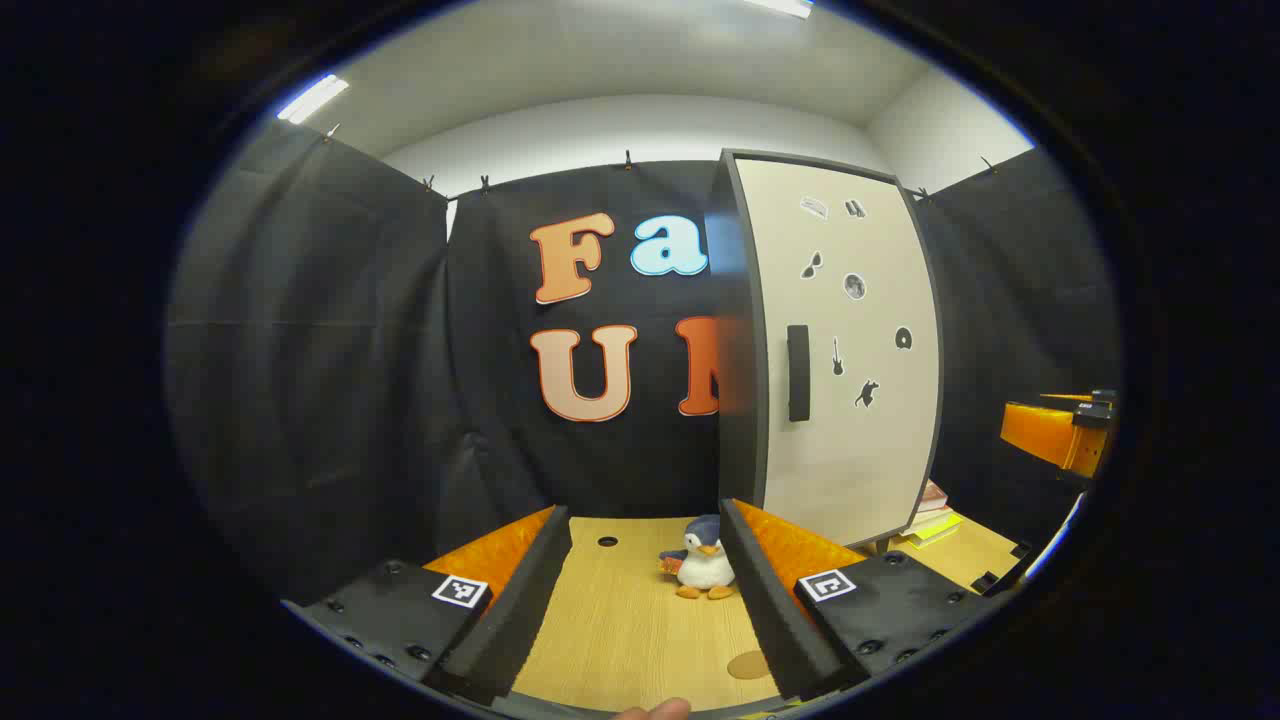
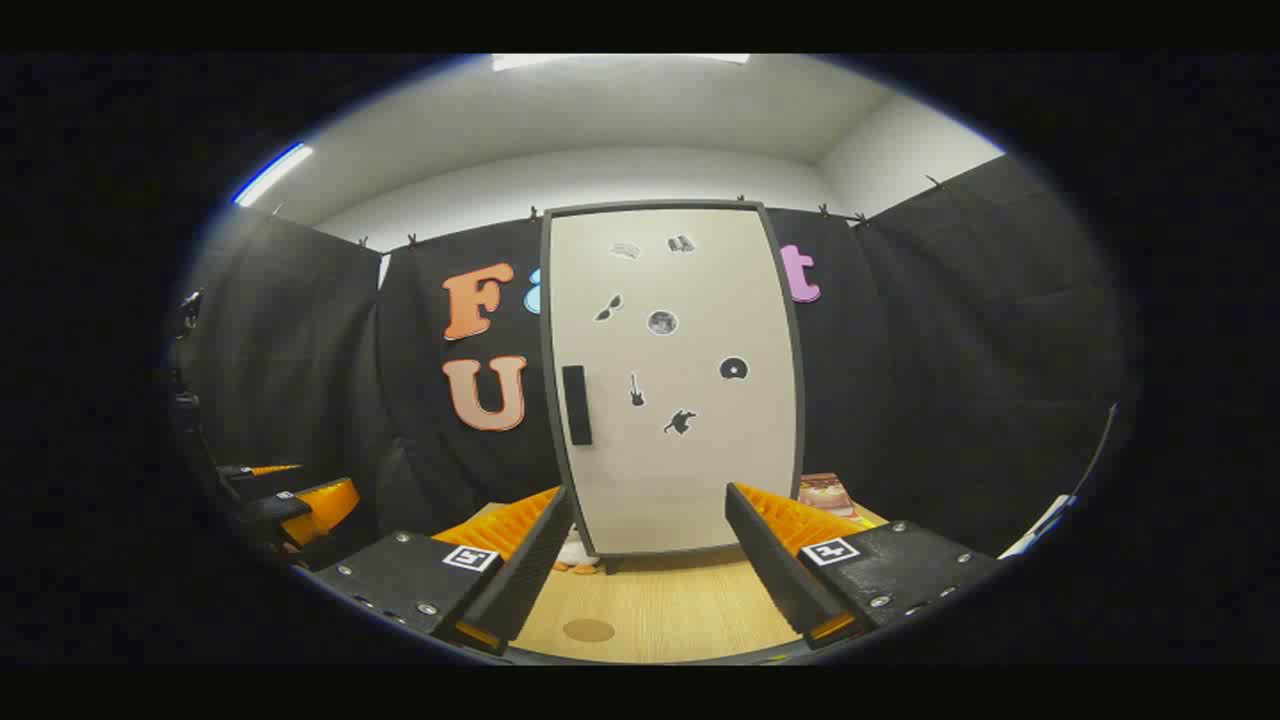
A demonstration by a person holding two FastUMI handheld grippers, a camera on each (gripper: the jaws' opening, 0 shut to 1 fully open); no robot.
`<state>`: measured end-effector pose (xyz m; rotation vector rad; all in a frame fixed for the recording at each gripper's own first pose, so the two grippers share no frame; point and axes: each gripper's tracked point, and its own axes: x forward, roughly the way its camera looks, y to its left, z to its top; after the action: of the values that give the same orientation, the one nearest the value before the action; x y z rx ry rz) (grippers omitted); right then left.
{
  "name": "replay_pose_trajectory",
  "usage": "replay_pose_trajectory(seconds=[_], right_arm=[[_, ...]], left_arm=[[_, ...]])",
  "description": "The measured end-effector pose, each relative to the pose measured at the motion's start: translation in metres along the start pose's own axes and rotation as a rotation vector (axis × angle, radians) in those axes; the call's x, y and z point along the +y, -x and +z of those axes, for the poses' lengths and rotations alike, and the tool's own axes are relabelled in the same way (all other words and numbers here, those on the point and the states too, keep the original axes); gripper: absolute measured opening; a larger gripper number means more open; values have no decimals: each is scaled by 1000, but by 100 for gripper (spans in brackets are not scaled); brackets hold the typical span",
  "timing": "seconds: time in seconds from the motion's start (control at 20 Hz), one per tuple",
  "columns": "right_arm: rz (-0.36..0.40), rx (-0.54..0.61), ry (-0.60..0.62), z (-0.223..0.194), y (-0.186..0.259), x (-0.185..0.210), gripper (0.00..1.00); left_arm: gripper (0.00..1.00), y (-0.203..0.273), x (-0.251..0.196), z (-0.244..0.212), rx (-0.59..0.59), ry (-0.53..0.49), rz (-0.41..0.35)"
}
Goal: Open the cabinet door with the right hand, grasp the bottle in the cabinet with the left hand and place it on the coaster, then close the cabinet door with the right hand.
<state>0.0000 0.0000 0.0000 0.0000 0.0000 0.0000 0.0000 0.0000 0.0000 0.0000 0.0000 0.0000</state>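
Note:
A tall cabinet with a pale door (image 2: 680,380) stands shut at the back of the wooden table; its dark handle (image 2: 577,404) runs along the door's left edge. In the left gripper view the same door (image 1: 850,350) and handle (image 1: 798,372) sit right of centre. A round brown coaster (image 2: 588,630) lies on the table near me, also seen as the coaster (image 1: 750,664). My right gripper (image 2: 645,525) is open, facing the door from a short way off. My left gripper (image 1: 645,545) is open with nothing in it. The bottle is hidden behind the door.
A small plush penguin (image 1: 703,572) stands on the table left of the cabinet's foot. Books (image 1: 935,515) lie to the cabinet's right, seen also as books (image 2: 825,492). The other gripper (image 1: 1065,435) shows at far right. Black cloth walls close in the table (image 1: 620,620).

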Motion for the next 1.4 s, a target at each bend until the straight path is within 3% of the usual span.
replay_pose_trajectory(seconds=[0.95,1.4], right_arm=[[-16,0,18,-5,-7,6,95],[-59,-14,32,-4,-38,43,95]], left_arm=[[97,-14,15,-11,27,1,3],[97,-39,47,-24,28,16,-55]])
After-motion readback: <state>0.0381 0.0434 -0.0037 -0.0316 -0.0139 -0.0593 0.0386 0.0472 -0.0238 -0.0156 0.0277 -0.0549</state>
